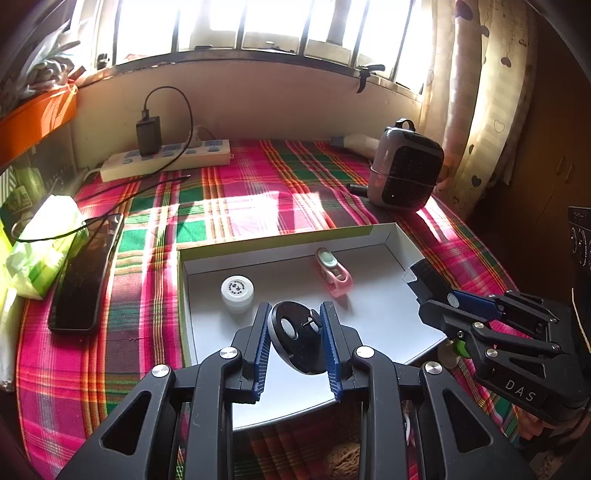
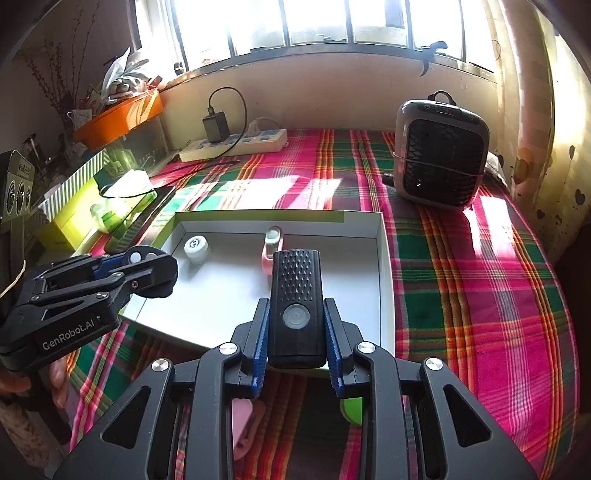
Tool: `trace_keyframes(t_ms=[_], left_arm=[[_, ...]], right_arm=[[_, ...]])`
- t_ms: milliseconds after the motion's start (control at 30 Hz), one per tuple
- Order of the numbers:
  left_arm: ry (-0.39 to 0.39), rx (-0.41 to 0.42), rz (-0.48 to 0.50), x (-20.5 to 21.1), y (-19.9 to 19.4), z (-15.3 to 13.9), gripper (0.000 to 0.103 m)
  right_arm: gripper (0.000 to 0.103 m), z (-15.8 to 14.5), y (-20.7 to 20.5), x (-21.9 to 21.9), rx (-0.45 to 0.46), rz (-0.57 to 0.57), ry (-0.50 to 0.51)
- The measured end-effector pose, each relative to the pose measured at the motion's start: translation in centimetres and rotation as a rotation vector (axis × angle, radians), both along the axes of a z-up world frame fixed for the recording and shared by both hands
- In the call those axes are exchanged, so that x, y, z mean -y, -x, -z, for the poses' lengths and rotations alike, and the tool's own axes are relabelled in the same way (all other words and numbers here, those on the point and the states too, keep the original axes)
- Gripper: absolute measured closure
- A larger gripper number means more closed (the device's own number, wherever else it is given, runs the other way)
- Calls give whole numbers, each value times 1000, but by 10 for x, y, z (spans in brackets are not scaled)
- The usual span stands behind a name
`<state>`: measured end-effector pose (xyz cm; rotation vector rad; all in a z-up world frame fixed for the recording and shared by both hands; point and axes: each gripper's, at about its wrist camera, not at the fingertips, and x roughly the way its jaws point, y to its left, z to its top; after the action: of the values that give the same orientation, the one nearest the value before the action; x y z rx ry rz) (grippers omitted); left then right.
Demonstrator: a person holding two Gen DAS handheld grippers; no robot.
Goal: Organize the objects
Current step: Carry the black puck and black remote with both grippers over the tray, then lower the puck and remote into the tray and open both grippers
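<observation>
We look along both grippers over a table spread with a pink, green and orange plaid cloth [image 1: 229, 206], set under a barred window [image 1: 236, 22] that throws bright patches of sun across it; a patterned curtain [image 1: 476, 92] hangs at the right. Against the far wall lies a white power strip [image 1: 166, 158] with a black charger [image 1: 148, 134] plugged in, a grey heater [image 2: 439, 155] stands at the far right, and a dark phone [image 1: 83, 280] lies beside a green tissue pack [image 1: 44, 247] at the left. On the cloth sits a shallow white box [image 1: 406, 243], and in it a small white jar [image 1: 237, 291] stands upright, well apart from a pink clip-like piece [image 1: 334, 275] whose long axis runs from the far wall toward us. Our left gripper [image 1: 295, 343] pinches a black round disc [image 1: 295, 341] on edge above the near part of the box, its flat face turned toward the camera. Our right gripper [image 2: 295, 332] clamps a black rectangular device [image 2: 295, 306] over the box's near edge, its long axis pointing away from us along the fingers, ribbed end farthest, round button facing up.
</observation>
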<state>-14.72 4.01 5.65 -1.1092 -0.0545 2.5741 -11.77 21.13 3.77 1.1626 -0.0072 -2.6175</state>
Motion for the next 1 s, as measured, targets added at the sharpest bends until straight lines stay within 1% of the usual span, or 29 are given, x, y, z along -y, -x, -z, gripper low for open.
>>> trace_keyframes(t_ms=[200,267,433,567,633,733,1000], left_arm=[[2,24,-16,-5,24,6,79],[-5,33,-23,-7,32,8,79],[8,55,-24,-15,51,15,79],[14,77,-22,-21,62,23,79],[23,87,-28,-24,68,27,79],[13,99,-34,-26,74,31,79],[17,125,-37,-29,84,39,79]], right_arm=[[75,1,24,3,12,16,-5],[75,5,33,4,27,22,-9],[75,16,50,5,64,39,-4],[75,22,59,3,88,50,14],[75,25,63,3,95,59,7],[75,28,68,1,106,65,10],[75,32,74,3,108,64,5]])
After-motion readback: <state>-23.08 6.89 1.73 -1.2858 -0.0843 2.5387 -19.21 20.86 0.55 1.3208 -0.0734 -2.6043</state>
